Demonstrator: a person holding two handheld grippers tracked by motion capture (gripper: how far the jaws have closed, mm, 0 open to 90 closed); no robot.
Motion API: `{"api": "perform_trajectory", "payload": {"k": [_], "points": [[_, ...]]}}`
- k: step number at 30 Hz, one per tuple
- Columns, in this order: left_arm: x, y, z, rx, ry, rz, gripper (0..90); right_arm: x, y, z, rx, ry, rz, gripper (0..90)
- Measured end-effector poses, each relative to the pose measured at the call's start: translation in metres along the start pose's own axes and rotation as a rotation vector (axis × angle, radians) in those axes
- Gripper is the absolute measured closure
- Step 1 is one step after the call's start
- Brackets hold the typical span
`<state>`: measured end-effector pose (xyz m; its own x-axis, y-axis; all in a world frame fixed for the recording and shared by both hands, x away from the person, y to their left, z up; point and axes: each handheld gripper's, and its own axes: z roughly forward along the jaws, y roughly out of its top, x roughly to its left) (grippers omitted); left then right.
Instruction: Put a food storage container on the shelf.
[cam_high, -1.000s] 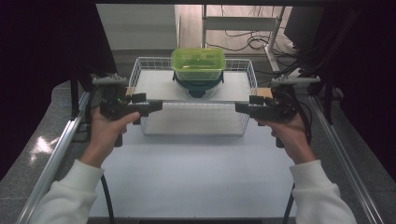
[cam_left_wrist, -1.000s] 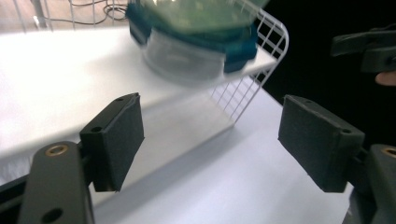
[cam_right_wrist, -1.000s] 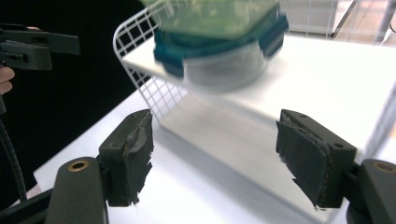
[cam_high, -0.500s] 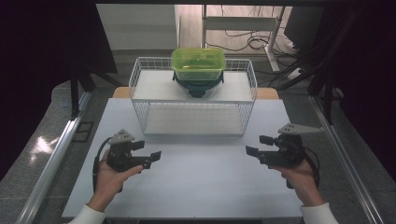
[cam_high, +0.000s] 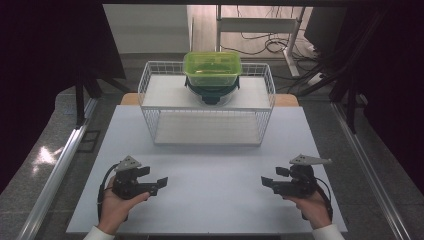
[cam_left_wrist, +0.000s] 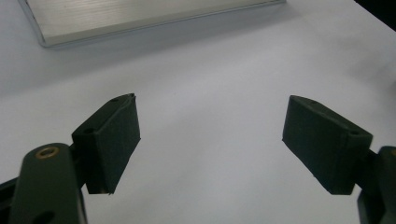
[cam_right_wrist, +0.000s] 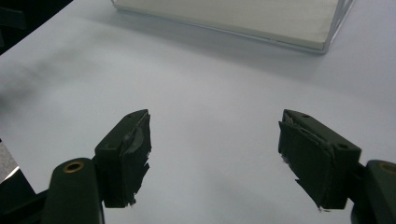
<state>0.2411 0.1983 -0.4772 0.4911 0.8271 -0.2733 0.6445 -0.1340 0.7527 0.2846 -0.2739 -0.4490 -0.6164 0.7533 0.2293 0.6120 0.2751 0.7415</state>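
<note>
Down near the front edge of the white rectangular table (cam_high: 215, 165), both hand-held tools sit low. Towards the front left corner, the left black two-jaw gripper (cam_high: 161, 183) has its jaws spread wide with nothing between them; towards the front right corner, the right black two-jaw gripper (cam_high: 265, 182) is likewise gaping and empty. Well apart from both, at the far edge, stands a white wire basket (cam_high: 207, 117) with a green translucent lidded plastic box (cam_high: 212, 69) on its top.
</note>
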Motion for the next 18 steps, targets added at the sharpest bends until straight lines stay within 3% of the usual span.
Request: {"api": "perform_trajectory", "payload": {"k": [4, 18], "points": [[0.0014, -0.0003, 0.0008, 0.003, 0.01, 0.003, 18.2, 0.002, 0.0024, -0.0043, -0.021, 0.005, -0.007, 25.1], [0.0048, -0.0008, -0.0006, -0.003, 0.022, 0.004, 18.1, 0.0015, 0.0004, -0.0005, -0.022, -0.01, -0.015, 22.9]]}}
